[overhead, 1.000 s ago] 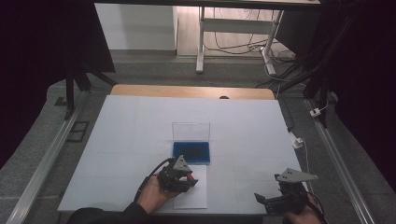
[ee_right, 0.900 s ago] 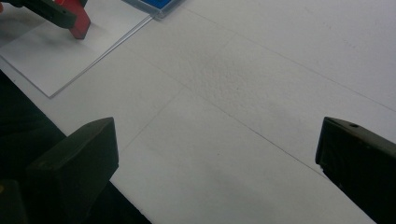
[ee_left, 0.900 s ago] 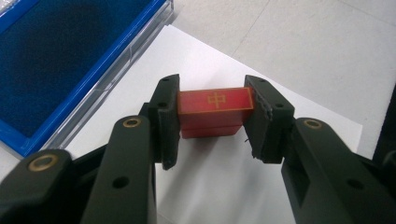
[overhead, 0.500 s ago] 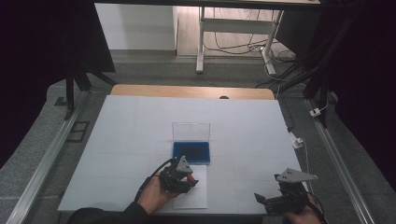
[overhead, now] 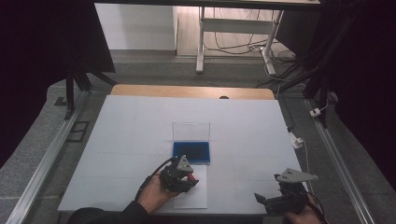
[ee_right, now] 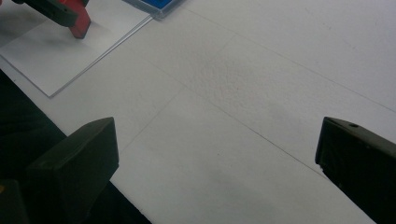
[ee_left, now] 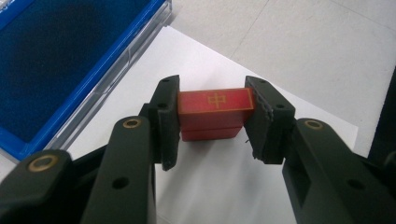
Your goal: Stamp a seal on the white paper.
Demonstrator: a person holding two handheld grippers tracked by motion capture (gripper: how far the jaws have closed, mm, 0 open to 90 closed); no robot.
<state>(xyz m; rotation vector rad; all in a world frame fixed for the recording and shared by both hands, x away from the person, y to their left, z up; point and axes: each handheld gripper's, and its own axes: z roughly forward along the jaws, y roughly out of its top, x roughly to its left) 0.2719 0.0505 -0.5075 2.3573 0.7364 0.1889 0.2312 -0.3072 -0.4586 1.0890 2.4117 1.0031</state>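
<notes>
Red stamp block (ee_left: 215, 113) with a gold character on its top face sits clamped between the two black jaws of the left hand-held gripper (ee_left: 212, 122), whose pads press on its two ends. In the left gripper view the block is over a white sheet of paper (ee_left: 219, 186); whether its underside touches the sheet cannot be told from that angle. In the right gripper view the block (ee_right: 78, 23) shows at the top left corner, its lower edge at the paper (ee_right: 56, 60).

Just beyond the paper lies an open blue case (overhead: 191, 151) with a dark blue lining, its clear lid (overhead: 190, 131) standing upright at the far side. In the high view the left hand-held gripper (overhead: 186, 173) is just in front of that case, near the middle of the near edge of the bench (overhead: 130, 126), which is covered in white.

The right hand-held gripper (overhead: 268, 201) is well apart from all this, at the near right corner of the bench. Its jaws stand wide apart with nothing between them, over bare white surface.
</notes>
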